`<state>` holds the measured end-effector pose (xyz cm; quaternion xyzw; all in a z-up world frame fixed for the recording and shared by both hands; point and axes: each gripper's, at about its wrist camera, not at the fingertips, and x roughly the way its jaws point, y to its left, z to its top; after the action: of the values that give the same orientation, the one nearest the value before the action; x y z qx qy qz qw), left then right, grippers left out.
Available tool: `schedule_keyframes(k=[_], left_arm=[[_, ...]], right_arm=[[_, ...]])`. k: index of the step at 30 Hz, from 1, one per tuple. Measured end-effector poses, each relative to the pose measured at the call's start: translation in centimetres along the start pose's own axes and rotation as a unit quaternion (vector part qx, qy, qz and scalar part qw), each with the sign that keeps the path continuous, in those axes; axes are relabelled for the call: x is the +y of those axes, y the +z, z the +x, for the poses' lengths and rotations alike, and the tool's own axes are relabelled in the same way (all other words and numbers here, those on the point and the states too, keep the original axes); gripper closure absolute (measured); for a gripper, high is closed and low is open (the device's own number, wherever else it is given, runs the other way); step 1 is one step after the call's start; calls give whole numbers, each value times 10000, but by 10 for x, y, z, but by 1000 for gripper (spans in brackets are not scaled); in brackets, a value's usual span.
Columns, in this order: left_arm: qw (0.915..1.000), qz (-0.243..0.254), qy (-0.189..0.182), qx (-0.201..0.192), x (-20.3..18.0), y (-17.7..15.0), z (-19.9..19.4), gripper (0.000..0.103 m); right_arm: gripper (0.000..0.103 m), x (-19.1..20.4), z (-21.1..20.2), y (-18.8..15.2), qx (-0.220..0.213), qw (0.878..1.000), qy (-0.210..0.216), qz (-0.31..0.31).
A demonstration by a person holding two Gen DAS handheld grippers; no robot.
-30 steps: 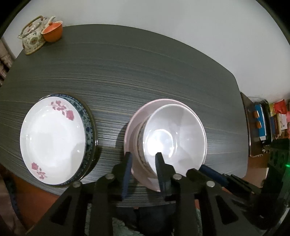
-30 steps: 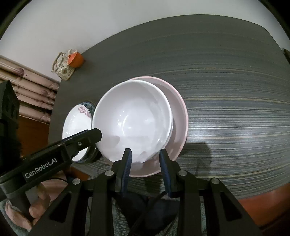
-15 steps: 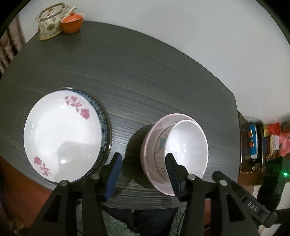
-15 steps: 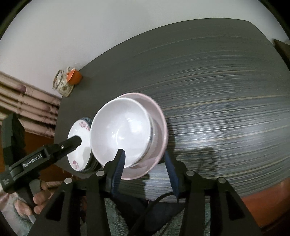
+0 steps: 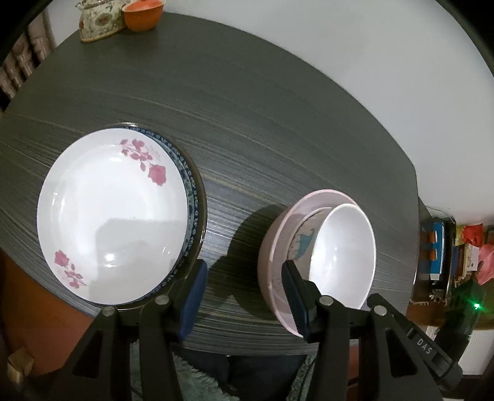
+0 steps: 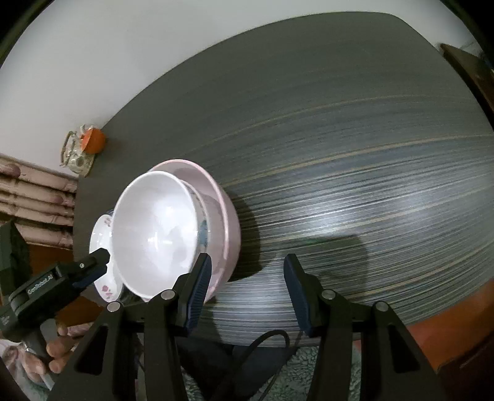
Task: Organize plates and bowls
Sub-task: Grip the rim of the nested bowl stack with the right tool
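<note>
The dark table (image 6: 355, 148) lies bare from 12 to 3 o'clock of the stacked bowls (image 5: 336, 256), which sit near its front edge. The plates (image 5: 114, 212) lie at their 9 o'clock. Both the left gripper (image 5: 245, 296) and the right gripper (image 6: 247, 288) point steeply down, jaws released and empty; the right's have just been opening.

Dark grey streaked tabletop (image 5: 247, 101), white plate (image 5: 111, 222) with pink roses, blue-patterned plate (image 5: 193, 197) beneath, plain white bowl (image 5: 342, 256), cartoon-printed bowl (image 5: 301, 239) with blue figure, pale pink bowl (image 5: 274, 243), orange cup (image 5: 142, 14), floral teapot (image 5: 98, 21), dark blue gripper pads (image 5: 193, 300)
</note>
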<state>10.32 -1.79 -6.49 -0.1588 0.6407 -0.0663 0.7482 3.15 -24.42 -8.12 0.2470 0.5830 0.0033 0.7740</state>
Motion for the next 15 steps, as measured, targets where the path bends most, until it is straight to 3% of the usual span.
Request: schedule_keyframes(k=[5,15], left_arm=[[10000,2,43,45,-1,0,7,52],[9996,122,206,171,-7,3,26,54]], right_arm=[[56,-1,6,2,87,9999,49,-16],[56,4,20,6,139,9996,-252,-83]])
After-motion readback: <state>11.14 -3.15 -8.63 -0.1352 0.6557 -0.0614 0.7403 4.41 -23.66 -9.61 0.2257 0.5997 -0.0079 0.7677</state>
